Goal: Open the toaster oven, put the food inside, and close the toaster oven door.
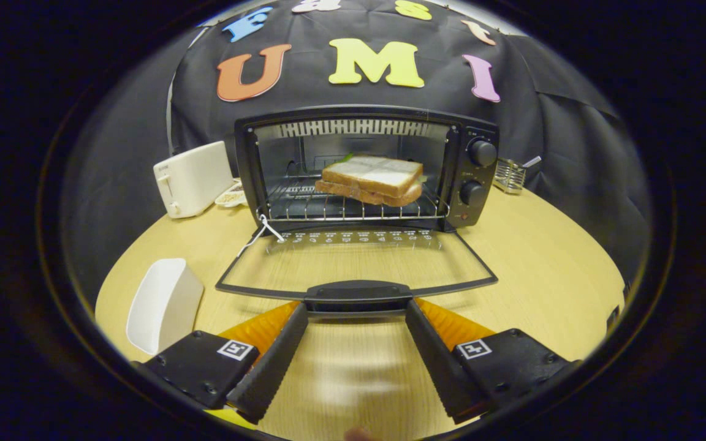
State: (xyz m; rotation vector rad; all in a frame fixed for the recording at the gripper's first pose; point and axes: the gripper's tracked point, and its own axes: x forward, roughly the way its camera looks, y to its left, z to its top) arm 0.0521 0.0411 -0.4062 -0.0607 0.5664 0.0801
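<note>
Door's down flat on the wooden table (543,257) and the toaster oven (365,168) stands wide open, so we can look straight into the chamber: the sandwich (370,179), two slices of white bread with a hint of green peeking out behind, is sitting on the wire rack (341,208) inside, a little right of the middle. The glass door (356,263) lies toward us, its black handle (358,293) at the near edge. The gripper (356,309) is spread wide, fingers splayed apart with nothing between them but bare tabletop, and both fingertips (299,311) come up right at the two ends of that handle; whether they actually touch it, I cannot tell. Two black knobs (482,153) sit one above the other on the oven's right panel. Off to the left, a white toaster (192,179) stands beside the oven, with a small dish (230,197) just beside it; what's in the dish is too small to make out. Nearer us on the left, an empty white container (163,304) rests by the left finger. Behind the oven on the right, a small wire basket (509,176).
</note>
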